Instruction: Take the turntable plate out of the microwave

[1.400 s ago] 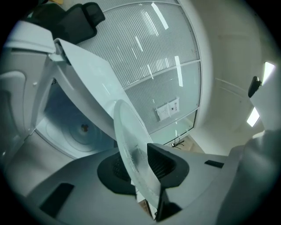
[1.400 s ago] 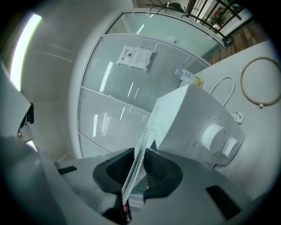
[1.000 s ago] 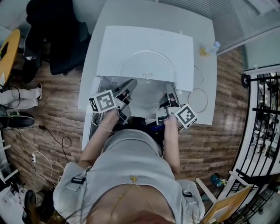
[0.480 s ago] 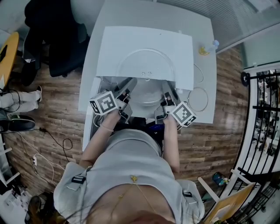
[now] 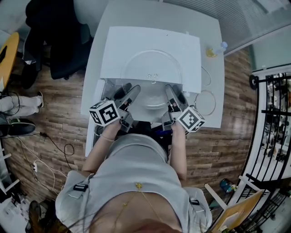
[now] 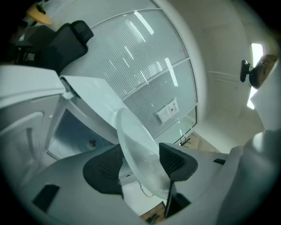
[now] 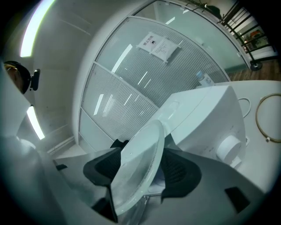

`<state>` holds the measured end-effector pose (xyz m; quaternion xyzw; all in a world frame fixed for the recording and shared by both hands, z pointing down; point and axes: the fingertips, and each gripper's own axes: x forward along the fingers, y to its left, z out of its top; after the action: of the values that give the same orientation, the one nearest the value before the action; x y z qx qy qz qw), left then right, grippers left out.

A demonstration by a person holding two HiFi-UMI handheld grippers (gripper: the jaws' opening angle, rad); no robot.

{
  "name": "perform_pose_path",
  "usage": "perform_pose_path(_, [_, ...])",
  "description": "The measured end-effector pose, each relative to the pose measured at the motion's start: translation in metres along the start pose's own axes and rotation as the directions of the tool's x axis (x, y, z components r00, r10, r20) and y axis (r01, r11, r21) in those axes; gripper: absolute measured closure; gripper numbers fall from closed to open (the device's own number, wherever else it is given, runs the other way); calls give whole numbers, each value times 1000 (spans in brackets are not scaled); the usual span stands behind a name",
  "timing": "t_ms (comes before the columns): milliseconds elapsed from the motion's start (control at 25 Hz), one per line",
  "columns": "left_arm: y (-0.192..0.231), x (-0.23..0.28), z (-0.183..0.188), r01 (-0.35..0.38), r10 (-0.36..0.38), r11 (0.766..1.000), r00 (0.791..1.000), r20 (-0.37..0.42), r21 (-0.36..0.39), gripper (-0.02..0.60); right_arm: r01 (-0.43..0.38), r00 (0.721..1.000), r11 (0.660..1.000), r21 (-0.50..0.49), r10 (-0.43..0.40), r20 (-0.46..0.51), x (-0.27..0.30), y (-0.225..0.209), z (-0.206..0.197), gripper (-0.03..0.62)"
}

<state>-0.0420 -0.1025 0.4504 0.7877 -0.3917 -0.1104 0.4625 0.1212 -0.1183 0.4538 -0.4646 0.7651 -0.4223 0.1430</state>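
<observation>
Head view first: the clear round glass turntable plate (image 5: 152, 73) is already out of the boxy white microwave (image 5: 113, 54). It's up around the level of the oven's top and overlaps its front edge at 12 o'clock, so I'd call the actual job pretty much done. The left gripper (image 5: 132, 88) has the rim at the plate's 9 o'clock and the right gripper (image 5: 174, 91) has it at 3 o'clock. Both sets of jaws have just been opening and stand wide, with the glass running loosely between the pads. It looks to lean on one pad rather than being pinched from both sides. Can't tell whether the plate's far half is resting on the microwave's top or just riding on the jaws, so my guess is what's left is making sure it's parked somewhere solid. In the left gripper view the open oven cavity (image 6: 72, 129) sits empty at 9 o'clock. Surface-wise it's a plain white table (image 5: 150, 13), with a thin wire ring (image 7: 258, 118) lying at the microwave's 3 o'clock and a small clear bottle (image 5: 223, 47) next to a little yellow thing (image 5: 212, 53) at 1 o'clock near the corner. Room: wood-plank floor (image 5: 54, 118), a black office chair (image 5: 63, 45) piled with dark clothing at 10 o'clock, another person's legs (image 5: 18, 103) at 9 o'clock, a black metal railing (image 5: 273, 118) at 3 o'clock, and a big blind-covered glass wall (image 6: 131, 57) past the table.
</observation>
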Motion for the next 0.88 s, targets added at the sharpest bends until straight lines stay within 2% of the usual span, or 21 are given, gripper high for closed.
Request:
perform_pose_path(120, [-3,-4,-5,-10,12,997,1000,-17,83,309,-13,1000,1000,-17,13,-1,-3,1,-1,316])
perform_pose_path(200, [-4,-4,-12,1,3,996,999,-38,87,307,-20,1000,1000,-10,20,3,-4,0,-2,316])
perform_pose_path(280, [-4,-6,-18,25,-23,999,998,-56,30,308,-23,1000,1000,7,23,7,-5,-1,-3,320])
perform_pose_path(320, [-3,-7,-19,34,-35,999,998,-57,-12,311,-37,999,999,18,37,19,-5,1,-2,352])
perform_pose_path(360, [-1,-8,-19,38,-41,998,998,-53,-52,356,-58,998,998,26,57,37,-4,5,2,386])
perform_pose_path(400, [2,-10,-19,41,-45,995,998,-46,-90,451,-74,996,997,31,72,57,-4,7,5,420])
perform_pose_path(440, [7,-11,-19,43,-48,991,998,-39,-124,474,-80,994,996,34,78,71,-5,8,8,473])
perform_pose_path(480, [12,-12,-20,43,-49,987,998,-36,-153,477,-80,994,996,36,77,75,-6,7,10,493])
perform_pose_path(680, [5,-5,-11,55,-60,971,998,-11,-233,495,-45,997,998,55,41,62,-5,-1,7,490])
perform_pose_path(760, [6,-3,-9,50,-52,970,999,-3,-238,497,-4,999,998,70,0,50,-4,-8,6,490])
perform_pose_path(880, [6,1,-6,39,-39,971,999,3,-237,497,12,999,997,82,-15,45,-1,-8,10,490])
